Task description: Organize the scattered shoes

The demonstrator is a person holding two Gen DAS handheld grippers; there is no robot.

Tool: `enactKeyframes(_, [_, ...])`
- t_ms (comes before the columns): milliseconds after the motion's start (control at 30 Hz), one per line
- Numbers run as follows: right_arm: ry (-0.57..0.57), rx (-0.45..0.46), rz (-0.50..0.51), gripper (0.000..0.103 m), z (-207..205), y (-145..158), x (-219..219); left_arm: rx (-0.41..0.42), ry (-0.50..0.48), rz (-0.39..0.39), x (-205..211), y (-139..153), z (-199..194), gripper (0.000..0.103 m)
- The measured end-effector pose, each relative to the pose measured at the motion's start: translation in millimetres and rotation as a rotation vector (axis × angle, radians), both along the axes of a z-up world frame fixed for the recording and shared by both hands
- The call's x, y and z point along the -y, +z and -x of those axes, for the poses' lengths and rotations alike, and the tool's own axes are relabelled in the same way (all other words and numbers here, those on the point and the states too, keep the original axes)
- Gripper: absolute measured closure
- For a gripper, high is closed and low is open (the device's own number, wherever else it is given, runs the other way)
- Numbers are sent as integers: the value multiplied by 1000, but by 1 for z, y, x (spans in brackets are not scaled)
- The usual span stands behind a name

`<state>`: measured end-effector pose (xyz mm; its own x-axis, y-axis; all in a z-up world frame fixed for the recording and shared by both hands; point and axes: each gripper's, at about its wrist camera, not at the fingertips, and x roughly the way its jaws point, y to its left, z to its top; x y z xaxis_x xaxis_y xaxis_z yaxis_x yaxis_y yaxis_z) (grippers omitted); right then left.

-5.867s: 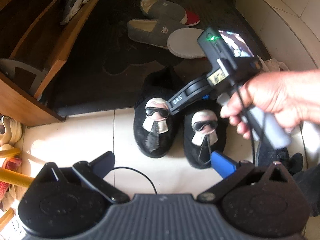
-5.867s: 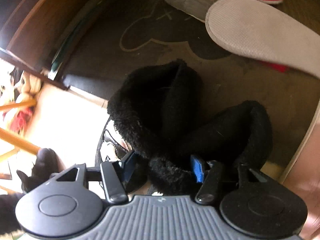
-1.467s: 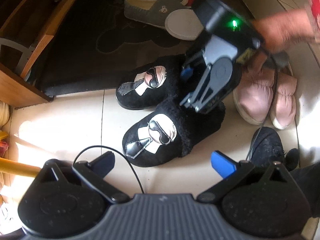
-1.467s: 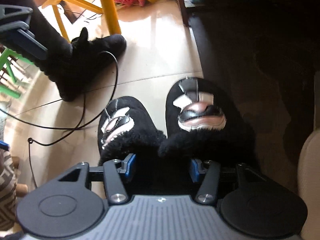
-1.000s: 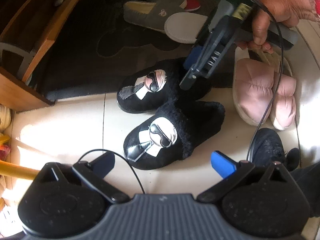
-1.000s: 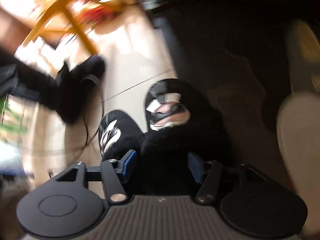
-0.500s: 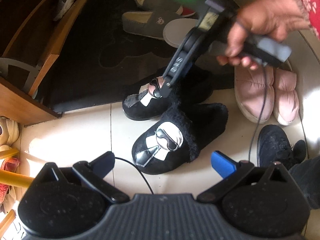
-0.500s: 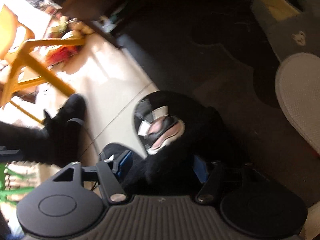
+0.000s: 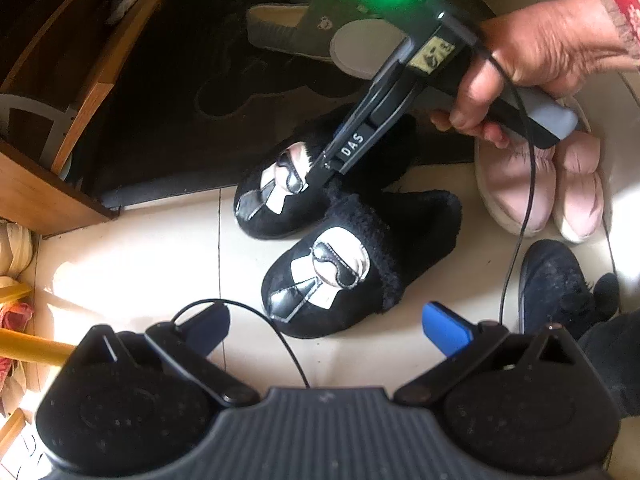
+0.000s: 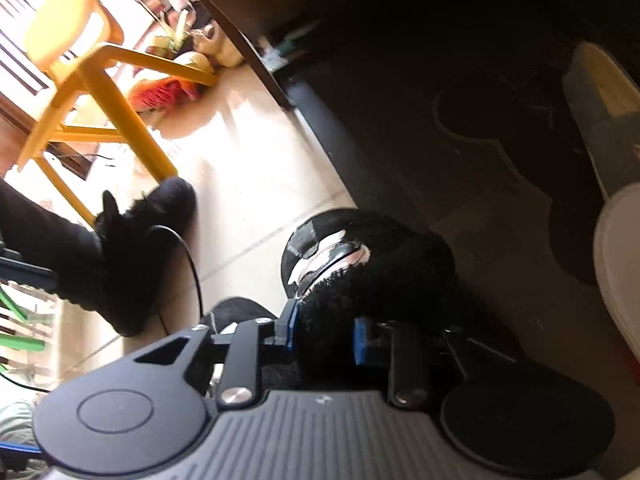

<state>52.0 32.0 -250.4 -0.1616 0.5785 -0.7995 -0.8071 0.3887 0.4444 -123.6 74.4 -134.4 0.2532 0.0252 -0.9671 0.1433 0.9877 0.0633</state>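
White "DAS" on right hand-held gripper (image 9: 320,168), jaws closing on black slipper (image 9: 280,196) cuff.

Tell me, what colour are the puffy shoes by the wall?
Pink puffy shoes; the left wrist view shows them best.

A: What moved since the start?

B: The two black fuzzy slippers with sunglasses-face patches; they stood side by side, toes toward the camera. Now the far slipper (image 9: 280,196) and near one (image 9: 340,276) lie slanted, toes left.

A: And the right hand-held gripper (image 10: 324,330)?

B: A second ago wide over both collars; now closing on the far slipper's furry collar (image 10: 340,304).
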Motion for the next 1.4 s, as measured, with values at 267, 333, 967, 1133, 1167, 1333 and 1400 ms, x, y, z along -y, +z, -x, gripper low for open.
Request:
enactKeyframes(267, [23,21,-21,71,9,-8,-10,-7,-22,-8,5,-1,-1,0])
enactKeyframes(333, [34,28,10,69,5,-7,-14,0,-24,-12,5,0,-1,0])
enactKeyframes(967, [575,298,98,14,42,4,18,-17,-6,-26,-4,-9,-7,0])
enactKeyframes(1133, [639,379,90,11,53,-7,14,-59,-9,-8,-4,-20,-3,0])
enactKeyframes(1167, [654,400,90,11,55,-10,13,-63,-11,-11,-4,-22,-2,0])
enactKeyframes(1333, [681,474,109,11,62,-30,2,-76,-33,-23,-2,-29,1,0])
enactKeyframes(1400, [683,487,126,11,65,-39,-3,-82,-47,-27,0,-32,3,0])
